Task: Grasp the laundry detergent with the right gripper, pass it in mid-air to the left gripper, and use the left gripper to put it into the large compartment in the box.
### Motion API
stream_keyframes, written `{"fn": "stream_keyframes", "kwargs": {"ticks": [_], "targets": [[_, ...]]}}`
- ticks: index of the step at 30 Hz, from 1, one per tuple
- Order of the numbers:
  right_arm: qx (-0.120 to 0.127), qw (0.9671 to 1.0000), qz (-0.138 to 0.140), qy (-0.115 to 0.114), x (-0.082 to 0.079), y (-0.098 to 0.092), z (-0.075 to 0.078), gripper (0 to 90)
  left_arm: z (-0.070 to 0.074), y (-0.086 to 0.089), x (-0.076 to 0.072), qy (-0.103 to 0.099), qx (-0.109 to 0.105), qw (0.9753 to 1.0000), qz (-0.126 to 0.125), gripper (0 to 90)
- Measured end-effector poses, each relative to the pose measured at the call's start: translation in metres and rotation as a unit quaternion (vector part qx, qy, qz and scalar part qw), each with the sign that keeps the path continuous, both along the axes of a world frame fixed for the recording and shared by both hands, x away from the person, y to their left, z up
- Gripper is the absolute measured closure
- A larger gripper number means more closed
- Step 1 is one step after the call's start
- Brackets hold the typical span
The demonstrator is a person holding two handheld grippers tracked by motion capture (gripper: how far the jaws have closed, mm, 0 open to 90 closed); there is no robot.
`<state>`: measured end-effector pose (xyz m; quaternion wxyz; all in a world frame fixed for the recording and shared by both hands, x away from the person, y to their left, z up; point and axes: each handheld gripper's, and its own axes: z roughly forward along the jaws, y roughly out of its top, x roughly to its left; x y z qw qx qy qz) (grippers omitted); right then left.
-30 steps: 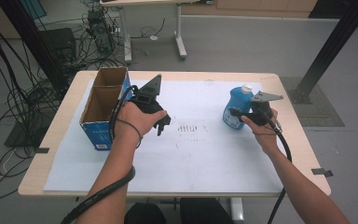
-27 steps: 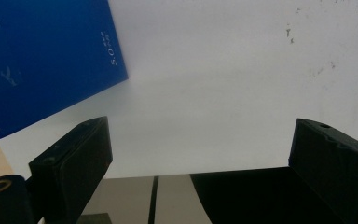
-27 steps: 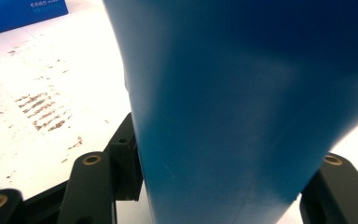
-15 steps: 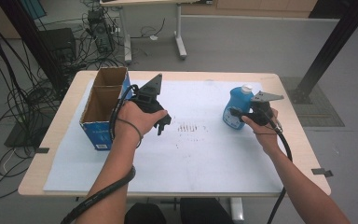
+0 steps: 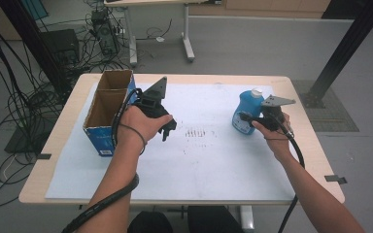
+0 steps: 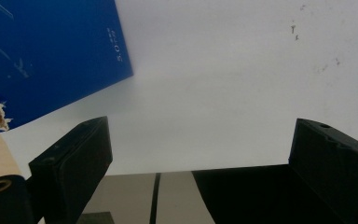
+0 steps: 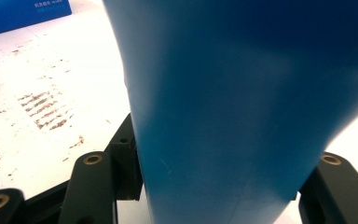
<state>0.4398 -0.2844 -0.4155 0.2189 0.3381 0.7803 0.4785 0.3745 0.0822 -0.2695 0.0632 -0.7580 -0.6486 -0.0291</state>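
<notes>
**Blue bottle held low on its body**

While the left tongs (image 5: 167, 127) hang open beside the box (image 5: 108, 109), the right tongs (image 5: 245, 118) clasp the bottle (image 5: 247, 110) at the table's (image 5: 68, 110) three o'clock. Smooth plastic, likely slippery and liquid-heavy; grip low on its body.

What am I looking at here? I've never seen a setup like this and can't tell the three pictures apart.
A person sits at a table covered with a white sheet, holding a hand-operated two-jaw gripper in each hand. The high view looks down from above. The other two pictures come from cameras riding on the grippers. The left gripper hangs open over the sheet beside an open blue cardboard box. The right gripper has its jaws on either side of an upright blue bottle with a white cap; its own view shows the bottle between them.
</notes>
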Motion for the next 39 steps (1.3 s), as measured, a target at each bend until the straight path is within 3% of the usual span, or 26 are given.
{"fn": "stream_keyframes", "kwargs": {"ticks": [21,39], "targets": [[0.002,1.0000,0.004,0.002,0.0011,-0.0012,0.0000,42.7,-0.0013,-0.0031,0.0010,0.001,0.001,1.0000,0.000,6.3],[0.001,1.0000,0.006,0.001,0.0013,-0.0015,0.0001,43.1,0.0030,-0.0010,-0.0009,-0.012,-0.004,0.9999,0.000,6.5]]}}
